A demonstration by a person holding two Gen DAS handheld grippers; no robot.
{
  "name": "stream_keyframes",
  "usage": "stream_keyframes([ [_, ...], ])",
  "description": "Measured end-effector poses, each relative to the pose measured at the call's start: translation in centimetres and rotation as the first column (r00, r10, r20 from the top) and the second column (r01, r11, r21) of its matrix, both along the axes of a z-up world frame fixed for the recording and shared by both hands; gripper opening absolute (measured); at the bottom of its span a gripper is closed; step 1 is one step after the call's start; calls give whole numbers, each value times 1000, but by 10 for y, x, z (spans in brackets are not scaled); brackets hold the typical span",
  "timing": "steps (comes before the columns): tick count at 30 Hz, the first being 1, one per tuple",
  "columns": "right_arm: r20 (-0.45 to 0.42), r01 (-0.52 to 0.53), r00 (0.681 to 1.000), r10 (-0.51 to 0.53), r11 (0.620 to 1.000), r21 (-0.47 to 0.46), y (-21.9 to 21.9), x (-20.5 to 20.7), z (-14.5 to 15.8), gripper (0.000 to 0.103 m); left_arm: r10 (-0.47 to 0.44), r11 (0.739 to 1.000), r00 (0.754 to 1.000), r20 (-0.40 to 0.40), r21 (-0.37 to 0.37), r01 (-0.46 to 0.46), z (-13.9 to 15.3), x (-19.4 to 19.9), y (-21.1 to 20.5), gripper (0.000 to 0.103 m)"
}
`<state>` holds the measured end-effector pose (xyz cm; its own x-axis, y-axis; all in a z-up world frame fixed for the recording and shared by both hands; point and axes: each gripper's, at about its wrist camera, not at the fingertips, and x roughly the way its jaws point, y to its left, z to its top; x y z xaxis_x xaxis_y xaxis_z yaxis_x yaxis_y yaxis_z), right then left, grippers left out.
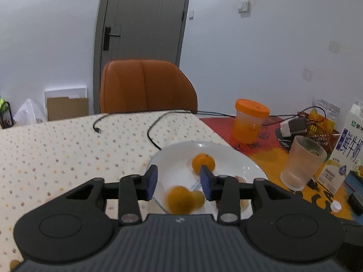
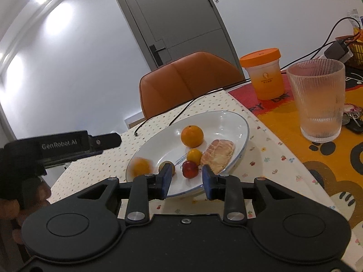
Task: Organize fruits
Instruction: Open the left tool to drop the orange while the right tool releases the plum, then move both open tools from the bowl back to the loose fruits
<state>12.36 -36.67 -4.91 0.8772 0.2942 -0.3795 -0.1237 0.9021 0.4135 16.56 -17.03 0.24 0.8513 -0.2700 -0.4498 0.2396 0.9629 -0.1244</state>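
A white plate (image 2: pixel 240 122) sits on the dotted tablecloth. On it lie a large orange (image 2: pixel 192 136), a small orange (image 2: pixel 194 155), a red fruit (image 2: pixel 190 168), a brownish fruit (image 2: pixel 167 166) and a peeled citrus segment (image 2: pixel 217 156). A blurred orange (image 2: pixel 140 166) is at the plate's left rim. In the left wrist view that blurred orange (image 1: pixel 179 199) shows just below my open left gripper (image 1: pixel 179 181), which hangs over the plate (image 1: pixel 177 149) and holds nothing. My right gripper (image 2: pixel 187 181) is open at the plate's near rim, empty.
A ribbed glass (image 2: pixel 317 99) and an orange-lidded jar (image 2: pixel 264 77) stand right of the plate on a colourful mat. A milk carton (image 1: pixel 342 154) stands further right. Black cables (image 1: pixel 152 131) cross the cloth, and an orange chair (image 1: pixel 145 86) stands behind the table.
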Motion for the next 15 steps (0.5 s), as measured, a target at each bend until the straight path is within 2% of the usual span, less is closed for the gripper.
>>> stream_keyframes([
  [4, 0, 0, 1000, 0, 1000, 1, 2, 1, 0, 32, 36, 999, 999, -17, 4, -36, 1, 1, 10, 54],
  [6, -1, -1, 1000, 1, 1000, -1, 4, 2, 1, 36, 53, 999, 998, -23, 8, -53, 1, -1, 17, 66],
  [9, -3, 0, 1000, 0, 1000, -8, 8, 2, 2, 43, 87, 996, 996, -28, 10, -86, -1, -5, 30, 73],
  [15, 0, -11, 1000, 11, 1000, -24, 20, 0, 5, 50, 151, 989, 988, -35, 13, -150, 0, -14, 57, 78],
])
